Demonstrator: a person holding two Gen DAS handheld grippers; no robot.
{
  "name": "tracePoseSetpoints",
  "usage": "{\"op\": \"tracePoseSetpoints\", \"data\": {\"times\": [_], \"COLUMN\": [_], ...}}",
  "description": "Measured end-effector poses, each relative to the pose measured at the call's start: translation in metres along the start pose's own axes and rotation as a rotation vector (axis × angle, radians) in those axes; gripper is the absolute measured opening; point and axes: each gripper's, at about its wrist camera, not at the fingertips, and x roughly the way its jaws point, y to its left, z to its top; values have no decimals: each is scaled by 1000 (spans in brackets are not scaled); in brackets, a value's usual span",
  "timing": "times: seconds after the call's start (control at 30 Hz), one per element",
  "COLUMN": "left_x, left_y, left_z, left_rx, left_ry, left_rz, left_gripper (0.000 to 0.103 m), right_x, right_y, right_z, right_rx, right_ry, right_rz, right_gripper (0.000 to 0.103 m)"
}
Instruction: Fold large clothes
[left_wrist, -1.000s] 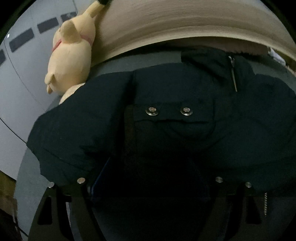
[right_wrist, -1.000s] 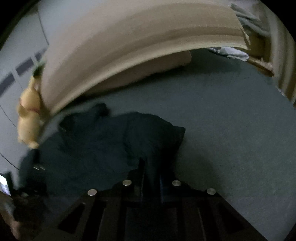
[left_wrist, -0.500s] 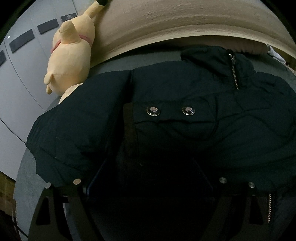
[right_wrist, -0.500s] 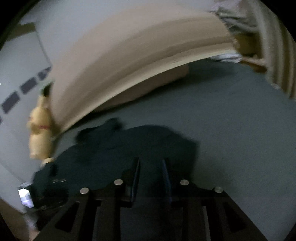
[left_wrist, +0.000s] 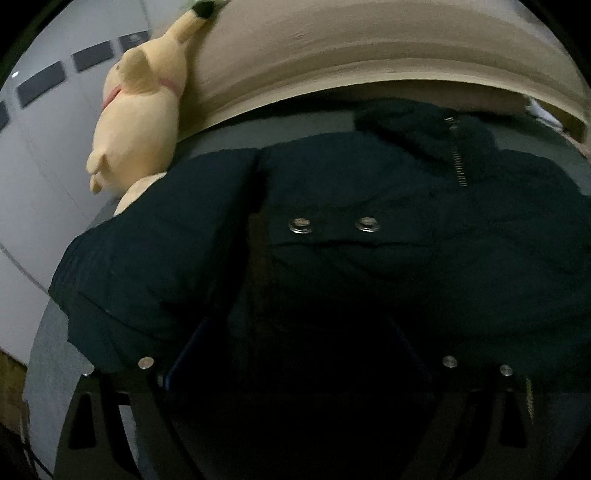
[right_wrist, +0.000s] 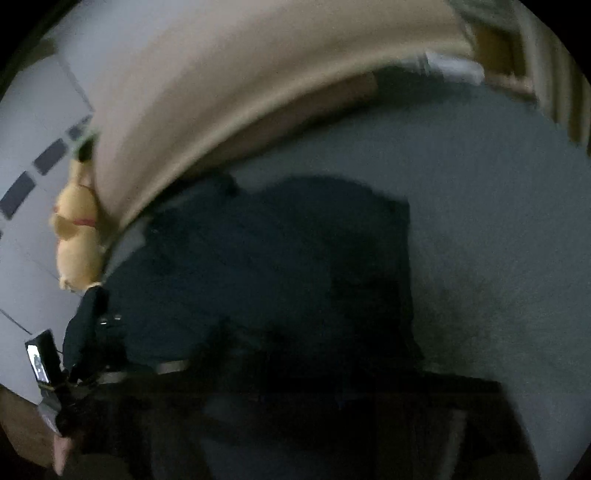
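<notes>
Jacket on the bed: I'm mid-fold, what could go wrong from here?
The dark jacket is puffy, so a fold may spring back open. Its left sleeve edge lies against the yellow plush toy, which a pull could drag along. The right wrist view is blurred and dark, so the right gripper's hold cannot be checked; it may close on nothing.

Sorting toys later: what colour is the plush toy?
Pale yellow plush toy, clearest in the left wrist view.
</notes>
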Motion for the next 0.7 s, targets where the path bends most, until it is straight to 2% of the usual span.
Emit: {"op": "tracePoseSetpoints", "data": {"times": [0.07, 0.17, 0.2, 0.27, 0.3, 0.37, 0.43, 0.53, 0.6, 0.7], "left_x": [-26, -74, -91, -101, -101, -92, -63, -21, 1, 31], "left_y": [9, 42, 66, 103, 139, 187, 254, 321, 345, 362], "left_z": [0, -3, -4, -7, -10, -15, -25, -38, -45, -50], "left_rx": [-5, -54, -94, -168, -254, -384, -583, -802, -910, -998], "left_ry": [-47, -150, -193, -225, -231, -229, -177, -105, -70, -37], "left_rz": [-79, -208, -254, -280, -284, -280, -258, -279, -300, -324], "left_gripper": [93, 93, 93, 93, 93, 93, 93, 93, 92, 92], "right_x": [-17, -16, -13, -11, -6, -13, -9, -1, 1, 19], "right_y": [19, 34, 37, 41, 45, 38, 33, 28, 22, 17], "right_z": [-8, -17, -19, -24, -29, -39, -54, -60, -58, -59], "right_rx": [-84, -119, -130, -164, -186, -213, -229, -226, -206, -183], "right_ry": [-71, -74, -72, -59, -50, -35, -23, -2, 3, 48], "right_rz": [-1, -43, -43, -59, -74, -91, -113, -128, -128, -132], "right_gripper": [96, 96, 96, 96, 96, 96, 96, 98, 103, 103]}}
